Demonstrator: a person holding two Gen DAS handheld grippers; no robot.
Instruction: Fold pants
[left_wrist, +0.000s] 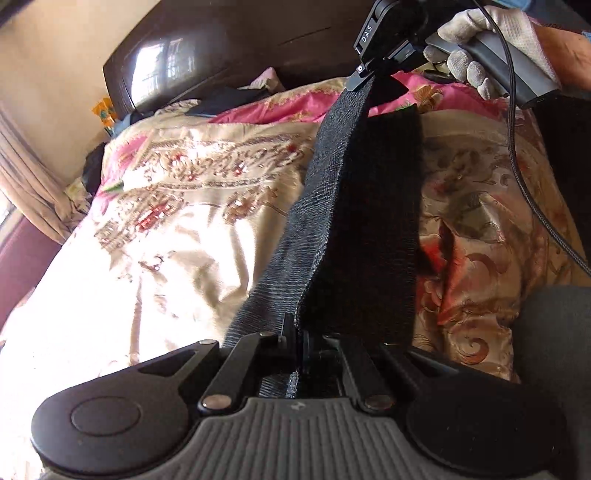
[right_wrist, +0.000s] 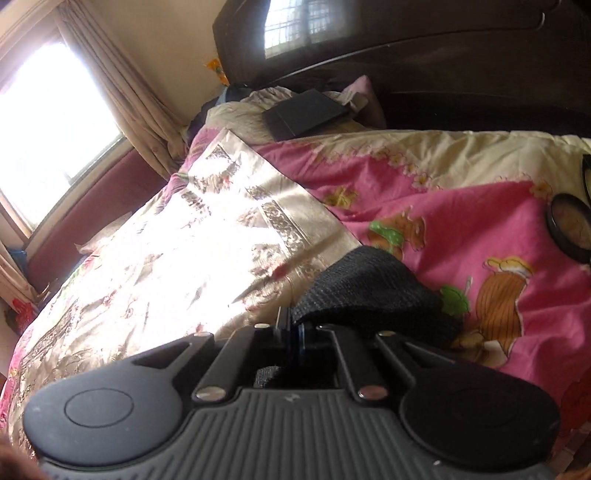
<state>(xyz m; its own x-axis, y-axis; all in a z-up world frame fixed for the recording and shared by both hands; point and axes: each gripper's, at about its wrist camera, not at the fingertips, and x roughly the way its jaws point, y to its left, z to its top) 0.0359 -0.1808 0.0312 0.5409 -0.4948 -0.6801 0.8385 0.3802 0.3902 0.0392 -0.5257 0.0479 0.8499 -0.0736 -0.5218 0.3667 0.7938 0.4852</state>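
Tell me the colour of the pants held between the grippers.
Black pants, with a greyish woven texture; clearest in the left wrist view.

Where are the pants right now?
In the left wrist view, the black pants hang stretched above the floral bedspread, pinched between the left gripper and the right gripper.

Count of things on and around the bed

There were two grippers, the left gripper (left_wrist: 299, 332) and the right gripper (left_wrist: 364, 79), one pair of black pants (left_wrist: 351, 221), one gloved hand (left_wrist: 476, 48), one cream floral bedspread (left_wrist: 166, 221), one pink cartoon blanket (right_wrist: 461, 229), one dark flat box (right_wrist: 306, 112), one round black-rimmed lid (right_wrist: 570, 229), one dark headboard (right_wrist: 424, 48) and one curtained window (right_wrist: 51, 122).
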